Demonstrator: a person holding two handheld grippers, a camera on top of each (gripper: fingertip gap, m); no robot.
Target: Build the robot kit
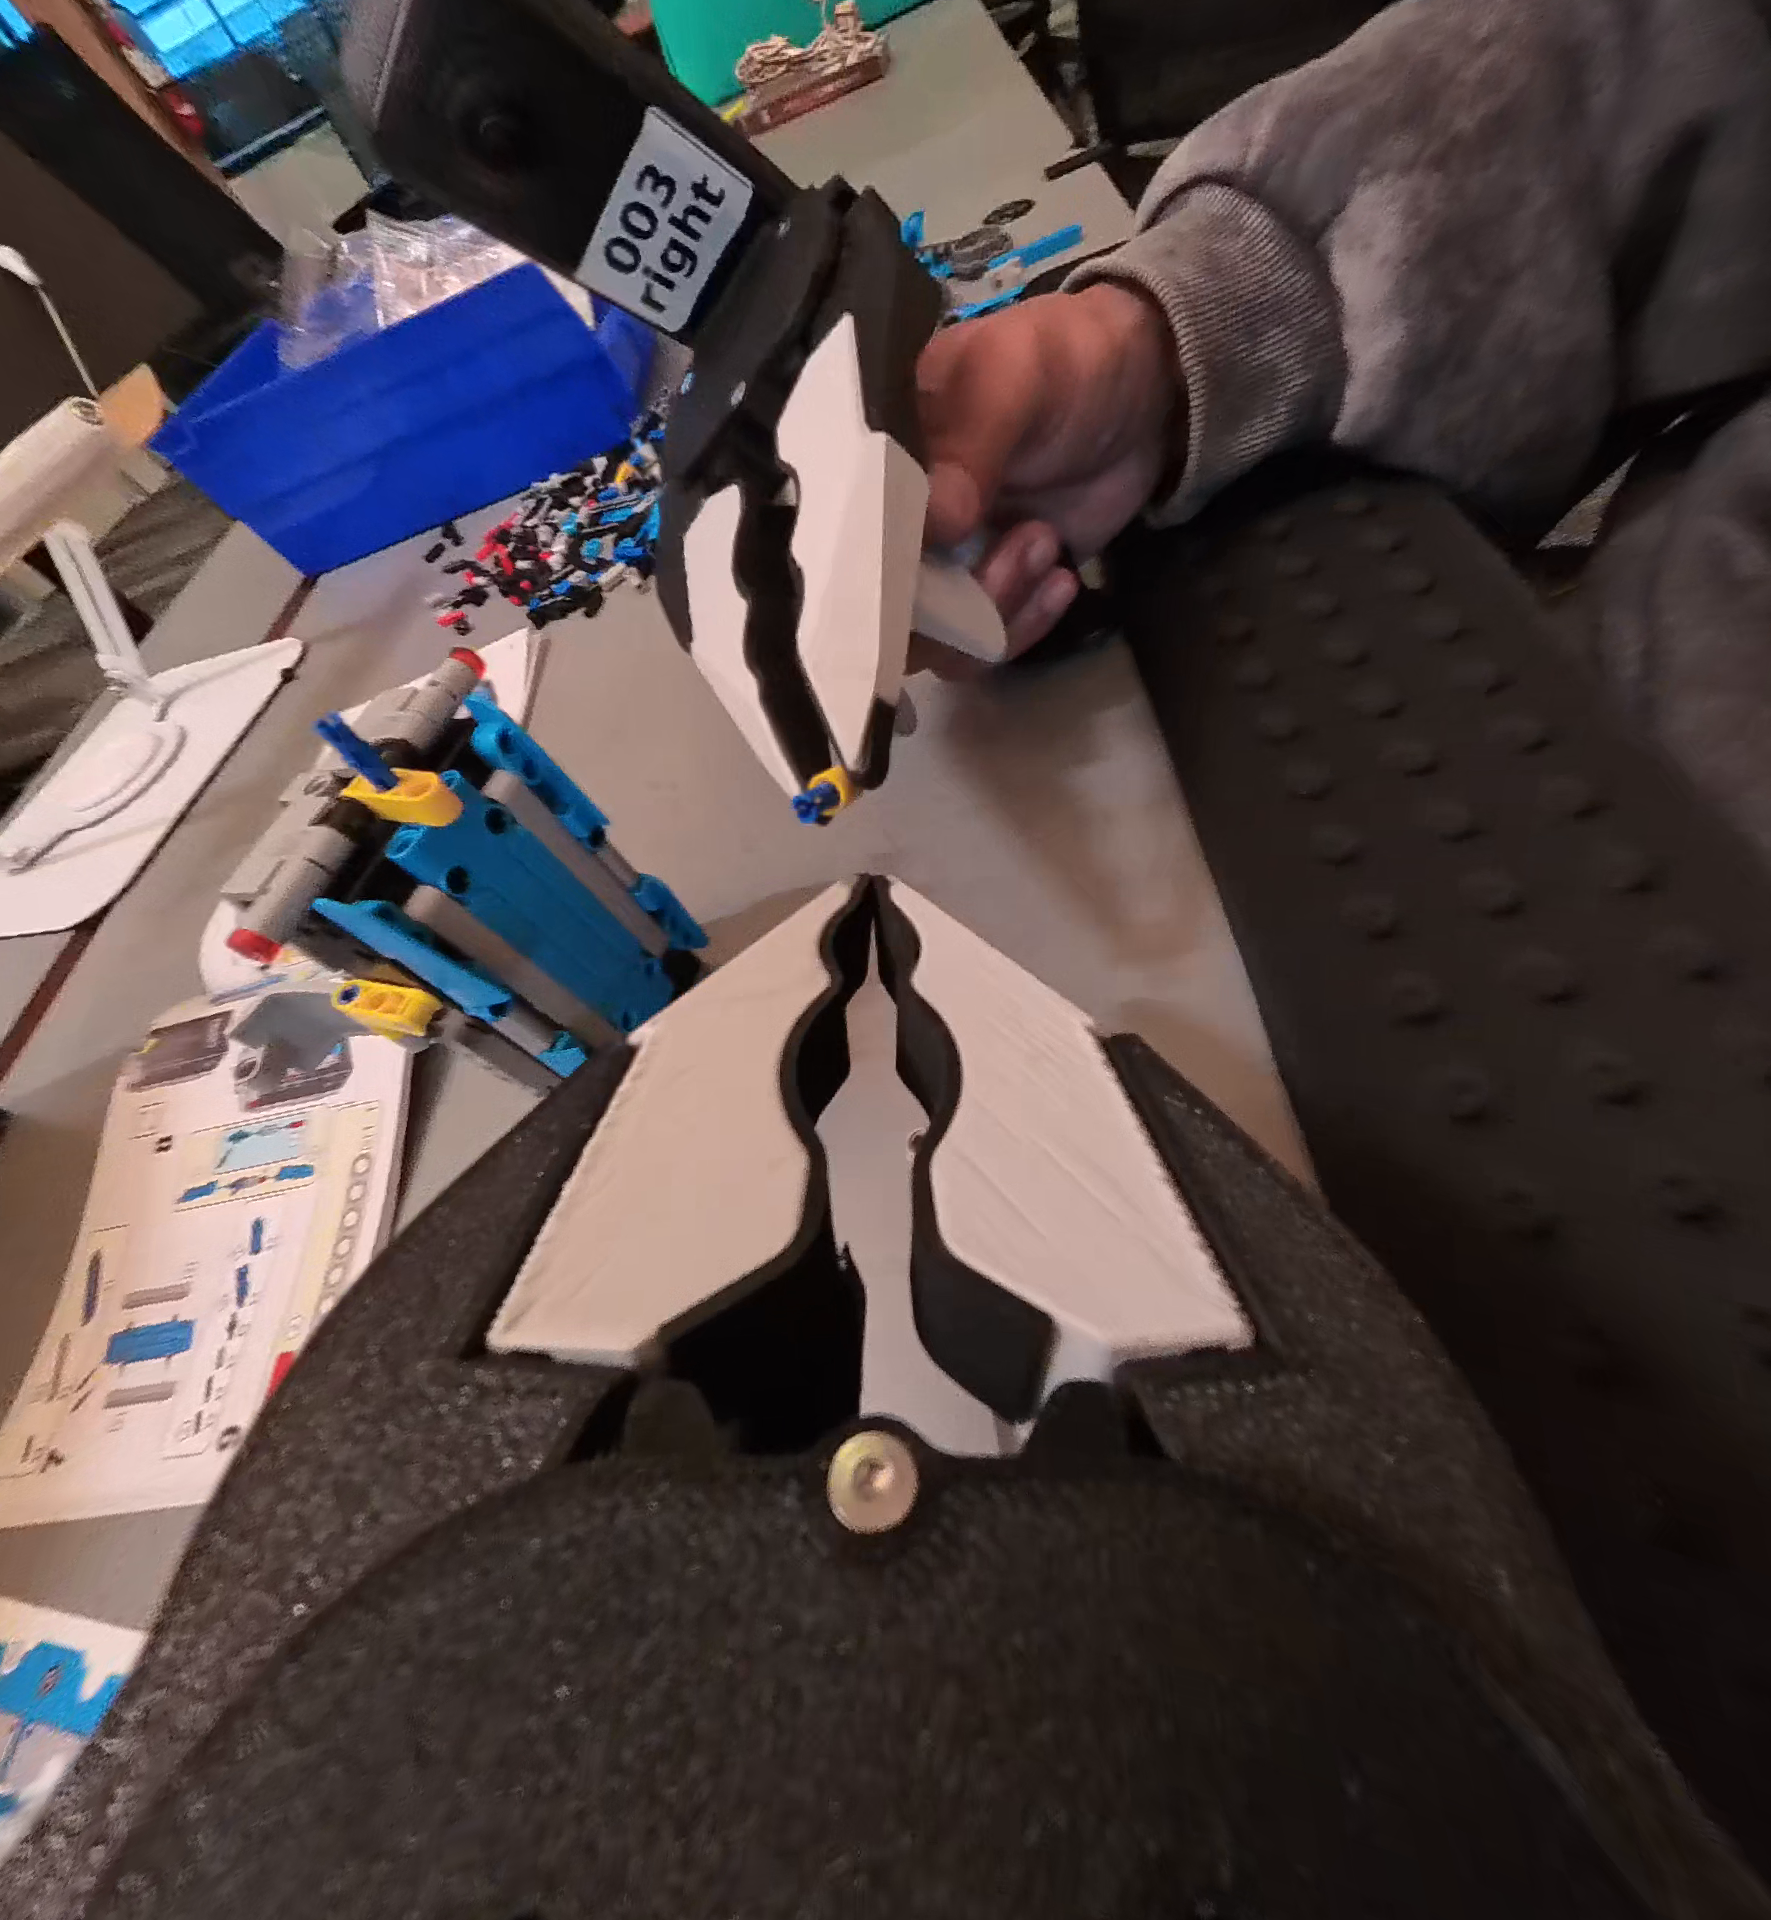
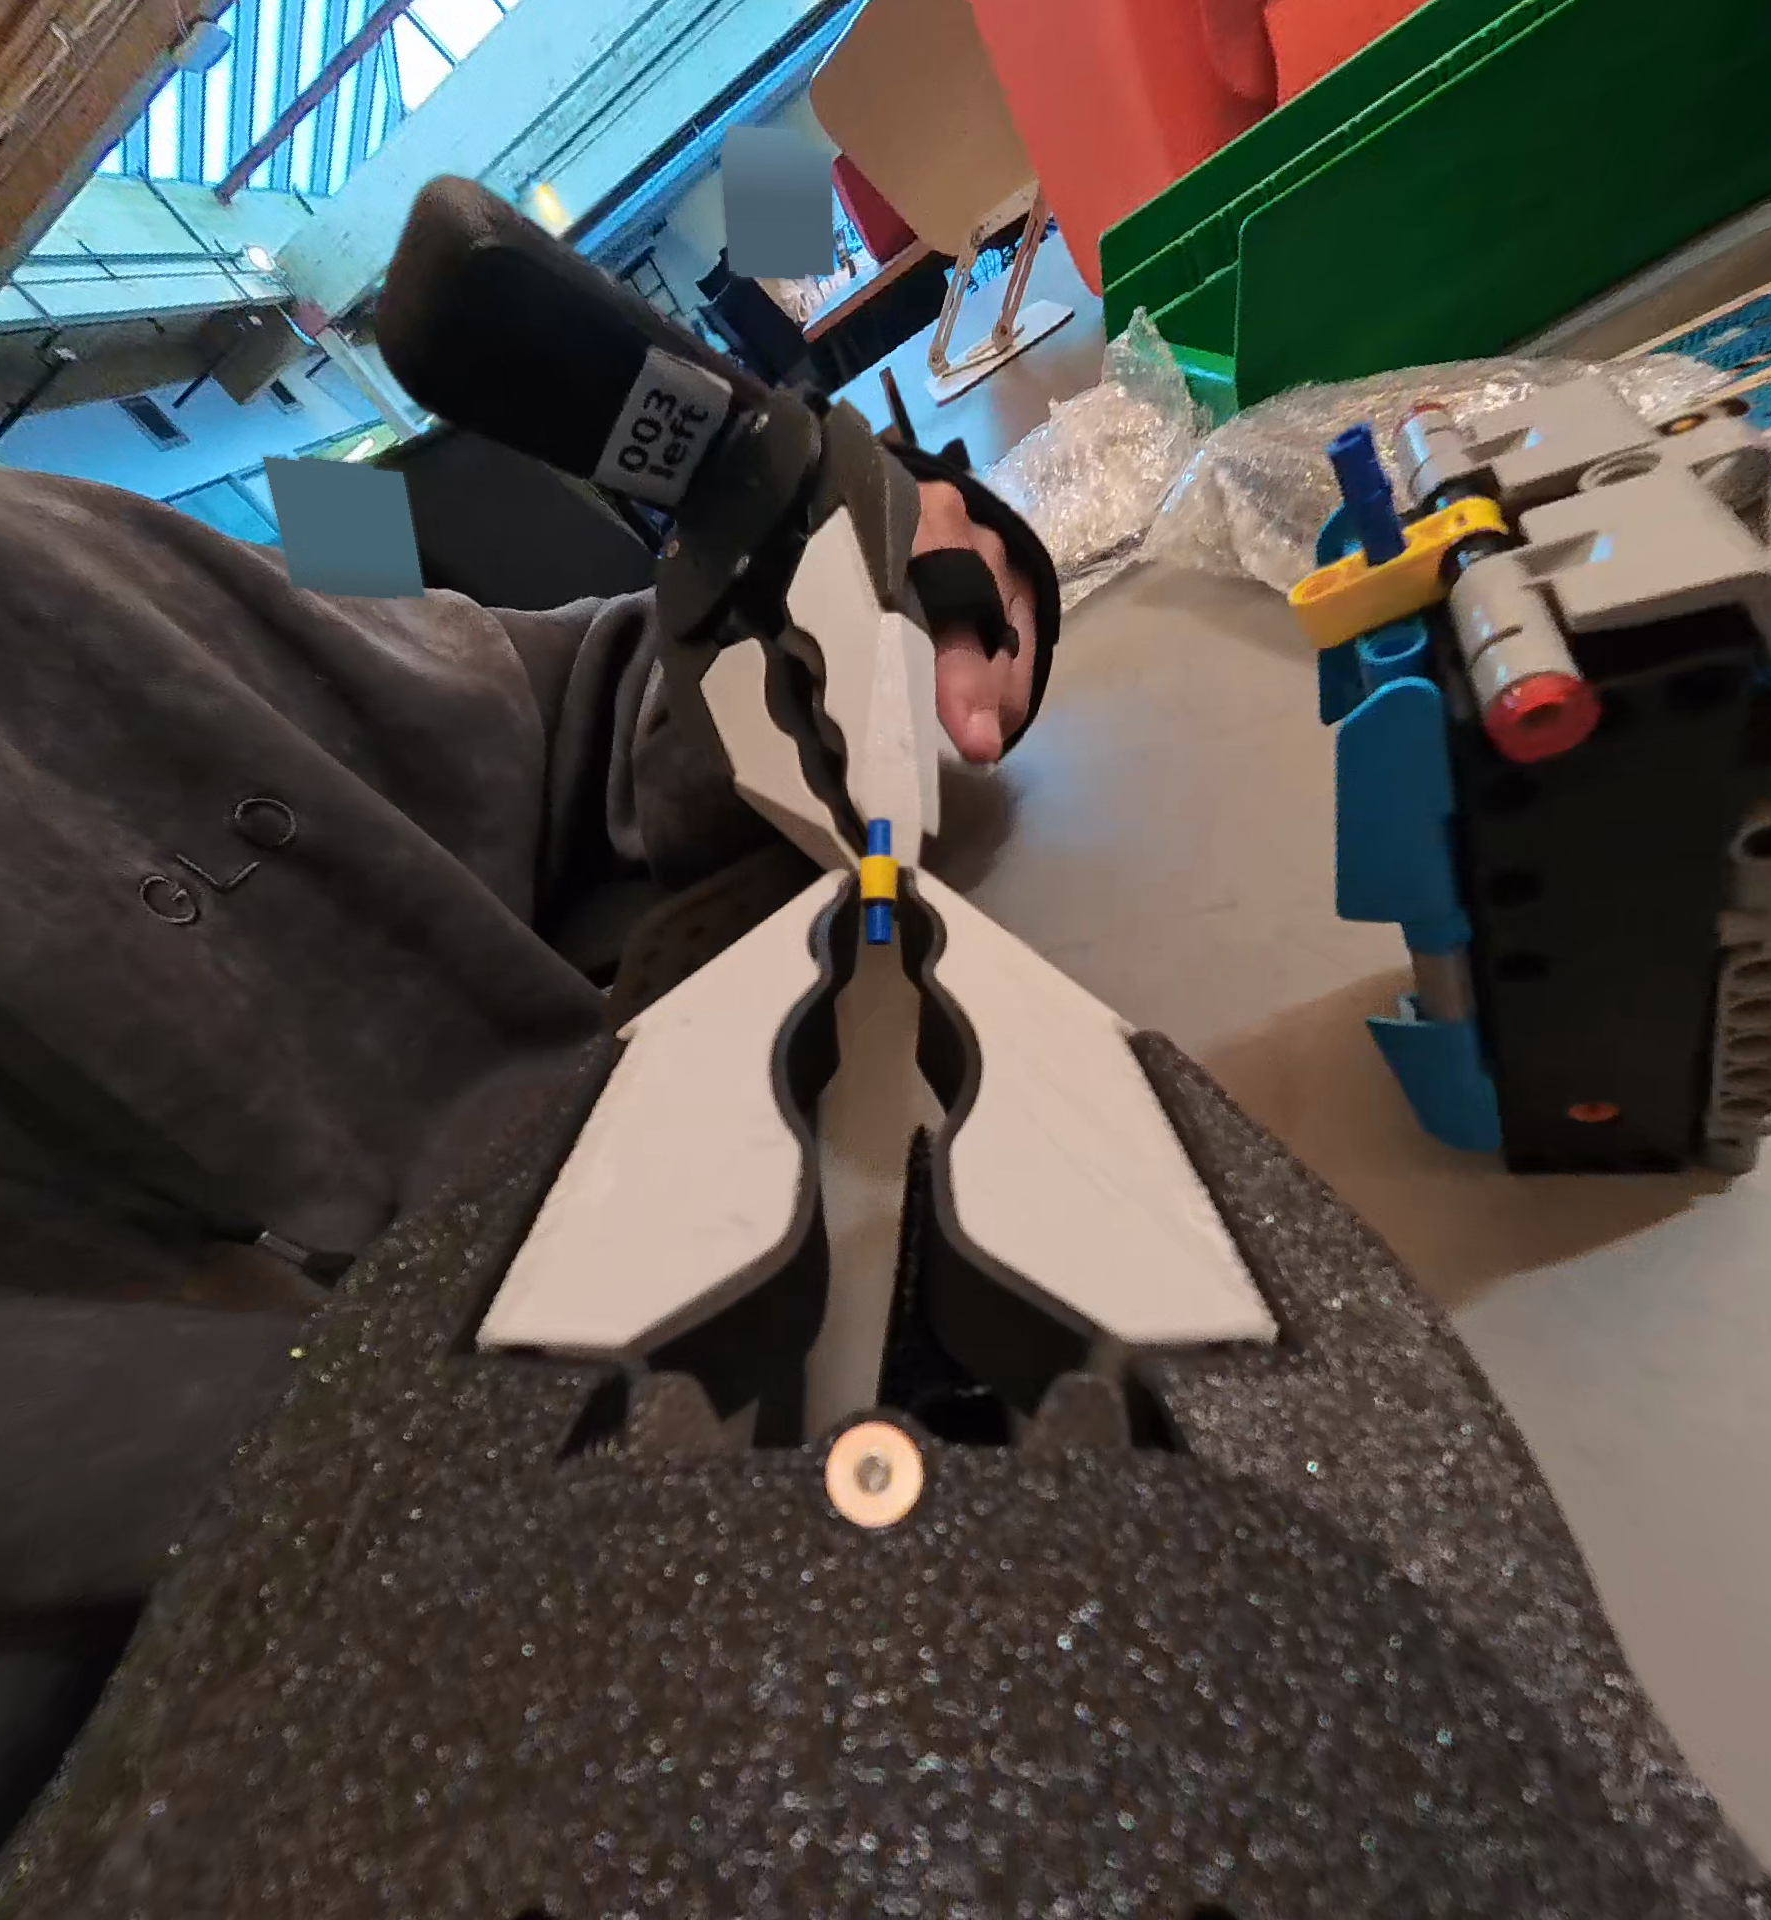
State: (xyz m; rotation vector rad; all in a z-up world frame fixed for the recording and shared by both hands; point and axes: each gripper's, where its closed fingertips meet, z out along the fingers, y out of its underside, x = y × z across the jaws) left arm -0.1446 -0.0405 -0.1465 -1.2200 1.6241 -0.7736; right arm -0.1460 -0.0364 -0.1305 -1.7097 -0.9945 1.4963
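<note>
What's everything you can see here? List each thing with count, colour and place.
Brick model: one, blue, grey and black, on the table beside the grippers.
Small pin piece: one, blue with a yellow collar, between the right gripper's fingertips.
Loose parts pile: many, mixed colours, by the bin.
Bin: one, blue, far side of the table.
Instruction booklet: one, white, beside the model.
Stand: one, white, at the table edge.
Plastic bags: several, clear, behind the model.
Crates: green, in the background.
Table: one, grey.
Left gripper: shut, apparently empty.
Right gripper: shut on the pin piece.
Hand: grey sleeve, holding the right gripper.
</note>
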